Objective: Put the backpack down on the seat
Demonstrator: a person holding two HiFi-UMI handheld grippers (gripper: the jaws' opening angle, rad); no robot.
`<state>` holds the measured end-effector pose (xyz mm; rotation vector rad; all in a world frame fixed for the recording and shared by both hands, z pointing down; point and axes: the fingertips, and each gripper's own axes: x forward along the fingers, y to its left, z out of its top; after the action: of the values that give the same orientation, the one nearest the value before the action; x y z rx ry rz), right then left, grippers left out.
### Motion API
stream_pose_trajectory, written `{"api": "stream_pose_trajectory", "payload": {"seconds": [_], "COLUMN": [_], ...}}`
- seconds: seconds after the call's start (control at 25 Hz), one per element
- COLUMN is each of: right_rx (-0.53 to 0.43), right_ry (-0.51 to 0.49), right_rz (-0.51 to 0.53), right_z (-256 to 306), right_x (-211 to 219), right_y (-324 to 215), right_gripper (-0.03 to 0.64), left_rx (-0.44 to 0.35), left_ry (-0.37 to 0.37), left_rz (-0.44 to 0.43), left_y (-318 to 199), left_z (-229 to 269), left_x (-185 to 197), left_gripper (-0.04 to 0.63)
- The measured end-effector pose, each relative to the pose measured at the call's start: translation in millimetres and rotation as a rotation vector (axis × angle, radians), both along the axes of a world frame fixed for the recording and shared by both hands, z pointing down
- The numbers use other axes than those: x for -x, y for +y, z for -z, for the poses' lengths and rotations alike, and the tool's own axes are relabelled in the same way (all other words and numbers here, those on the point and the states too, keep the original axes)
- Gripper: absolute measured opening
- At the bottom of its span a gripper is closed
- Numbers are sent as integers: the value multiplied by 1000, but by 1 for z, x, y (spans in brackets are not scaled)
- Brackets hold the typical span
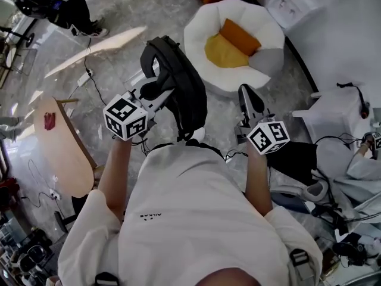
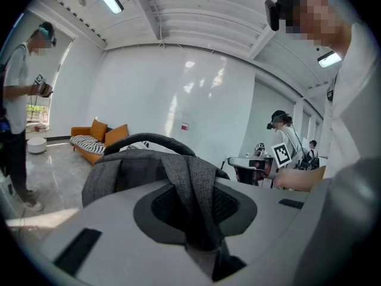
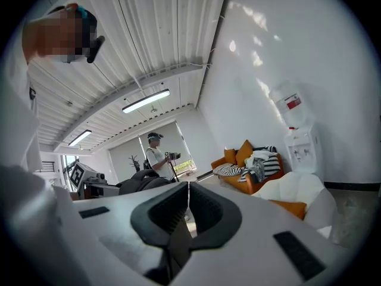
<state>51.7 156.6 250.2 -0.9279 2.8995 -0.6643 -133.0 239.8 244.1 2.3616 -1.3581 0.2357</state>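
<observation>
Pale wooden counter (image 1: 59, 151) stands well to the left of my left tool (image 1: 156, 95), with a small red thing (image 1: 49, 120) lying on it. My left tool is clamped on a grey strap (image 2: 191, 186) of the backpack (image 1: 181, 91). The strap runs down between the two jaws, and the dark bag hangs just ahead of them, over the grey marbled floor (image 1: 119, 22). Beyond the bag, ahead and to the right of that tool, sits the white petal-shaped seat (image 1: 196, 40), holding an orange cushion (image 1: 241, 36) and a yellow cushion (image 1: 221, 53). The backpack is near the seat's left rim but not on it. My right tool (image 1: 249, 100) is to the right of the bag and apart from it. Its jaws are together with nothing between them, and the seat lies ahead of it.
</observation>
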Motion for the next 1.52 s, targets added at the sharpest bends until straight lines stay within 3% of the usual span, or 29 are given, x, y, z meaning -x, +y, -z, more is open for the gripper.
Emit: {"api": "stream_pose_trajectory", "payload": {"seconds": [0.36, 0.8, 1.32, 1.52], "right_rx": [-6, 23, 35, 54], "right_ry": [-16, -37, -16, 1], "right_rz": [76, 13, -98, -153], "right_z": [-1, -15, -21, -37], "right_x": [10, -33, -58, -41], "right_y": [-33, -46, -66, -119], "right_gripper": [26, 26, 26, 26], "left_rx": [4, 4, -3, 18], "left_ry": [-9, -11, -13, 6], "left_rz": [55, 64, -35, -95], "left_y": [-26, -50, -101, -162], "left_z": [1, -3, -1, -18], "left_x": [-4, -13, -20, -3], "left_gripper": [95, 95, 95, 95]}}
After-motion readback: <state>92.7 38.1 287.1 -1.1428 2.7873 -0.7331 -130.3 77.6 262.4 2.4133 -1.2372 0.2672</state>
